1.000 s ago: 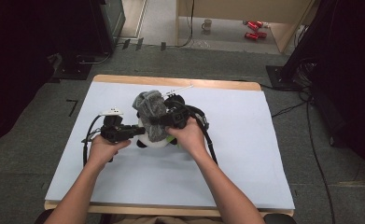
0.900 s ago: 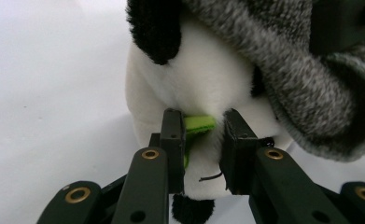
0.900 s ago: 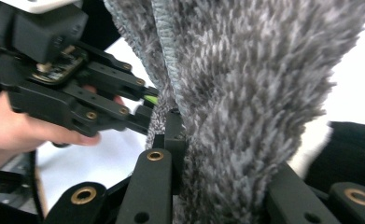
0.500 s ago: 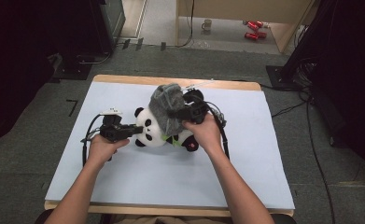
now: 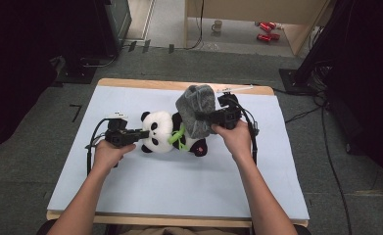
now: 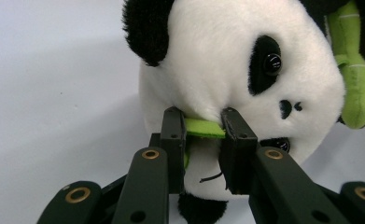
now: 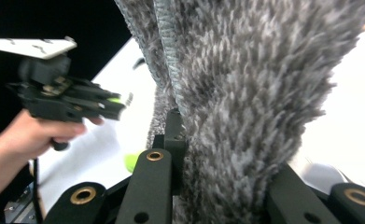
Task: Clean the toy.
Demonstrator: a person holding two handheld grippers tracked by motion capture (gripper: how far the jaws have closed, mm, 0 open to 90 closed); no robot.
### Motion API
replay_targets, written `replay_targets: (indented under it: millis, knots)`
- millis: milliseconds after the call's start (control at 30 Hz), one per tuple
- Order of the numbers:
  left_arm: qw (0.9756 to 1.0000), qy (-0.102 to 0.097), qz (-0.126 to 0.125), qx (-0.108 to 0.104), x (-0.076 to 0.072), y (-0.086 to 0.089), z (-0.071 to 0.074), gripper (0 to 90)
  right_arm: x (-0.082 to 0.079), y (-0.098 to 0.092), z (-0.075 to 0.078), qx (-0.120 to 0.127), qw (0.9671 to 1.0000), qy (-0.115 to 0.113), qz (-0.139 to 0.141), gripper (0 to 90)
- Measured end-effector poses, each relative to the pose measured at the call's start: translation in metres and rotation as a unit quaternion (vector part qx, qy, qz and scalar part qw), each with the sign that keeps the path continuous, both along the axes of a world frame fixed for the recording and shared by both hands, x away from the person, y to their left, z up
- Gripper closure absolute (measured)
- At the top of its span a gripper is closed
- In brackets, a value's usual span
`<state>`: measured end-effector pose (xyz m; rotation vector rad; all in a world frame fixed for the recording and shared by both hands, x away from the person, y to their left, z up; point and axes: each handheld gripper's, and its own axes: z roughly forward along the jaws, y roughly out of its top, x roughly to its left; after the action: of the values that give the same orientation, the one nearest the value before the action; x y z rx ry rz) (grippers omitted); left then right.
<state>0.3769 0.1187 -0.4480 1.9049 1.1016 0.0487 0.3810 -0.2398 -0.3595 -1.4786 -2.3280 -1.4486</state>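
Panda toy (image 5: 165, 132) pinned at the head by my left gripper (image 5: 139, 133), grey furry cloth (image 5: 197, 111) hanging from my right gripper (image 5: 209, 119).

From above I see the panda lying on the pale table cover (image 5: 145, 191) near the middle, the cloth lifted over its body. My left gripper view adds what that misses: the jaws nearly closed on a green leaf (image 6: 203, 127) at the panda's cheek, with a green bamboo stalk (image 6: 355, 88) beside its face. My right gripper view has the cloth clamped between close-set jaws; its pile hides the right jaw tip and most of the table. Beyond it, the other hand (image 7: 31, 135) shows. On the floor behind stand a mug (image 5: 218, 25) and red items (image 5: 265, 30).
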Motion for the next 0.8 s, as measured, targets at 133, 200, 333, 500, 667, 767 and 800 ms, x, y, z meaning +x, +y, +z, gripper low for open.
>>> replay_targets:
  millis: [133, 200, 333, 500, 667, 767, 800]
  knots:
    - [1.0, 0.004, 0.005, 0.0, 0.001, -0.001, 0.0, 74.2, 0.0, -0.013, -0.019, -0.006, 0.9999, 0.002, -0.014, 78.0]
    - [1.0, 0.005, 0.007, -0.002, 0.002, -0.001, -0.001, 74.2, 0.0, -0.017, -0.027, -0.008, 0.9998, 0.004, -0.017, 78.1]
    - [0.9999, 0.007, 0.009, -0.004, 0.002, 0.0, -0.002, 74.2, -0.002, -0.019, -0.037, -0.01, 0.9998, 0.007, -0.018, 78.1]
    - [0.9999, 0.007, 0.006, -0.004, 0.002, 0.001, -0.002, 74.2, -0.004, -0.026, -0.045, -0.004, 0.9997, 0.015, -0.021, 78.1]
    - [0.9999, 0.008, 0.007, -0.004, 0.002, 0.001, -0.002, 74.1, -0.007, -0.036, -0.054, -0.01, 0.9991, 0.029, -0.029, 78.2]
    - [0.9999, 0.008, 0.006, -0.004, 0.002, 0.001, -0.002, 74.1, -0.007, -0.041, -0.06, -0.02, 0.9984, 0.039, -0.035, 78.2]
    - [0.9999, 0.008, 0.006, -0.004, 0.002, 0.001, -0.002, 74.0, -0.007, -0.042, -0.06, -0.023, 0.9981, 0.044, -0.036, 78.2]
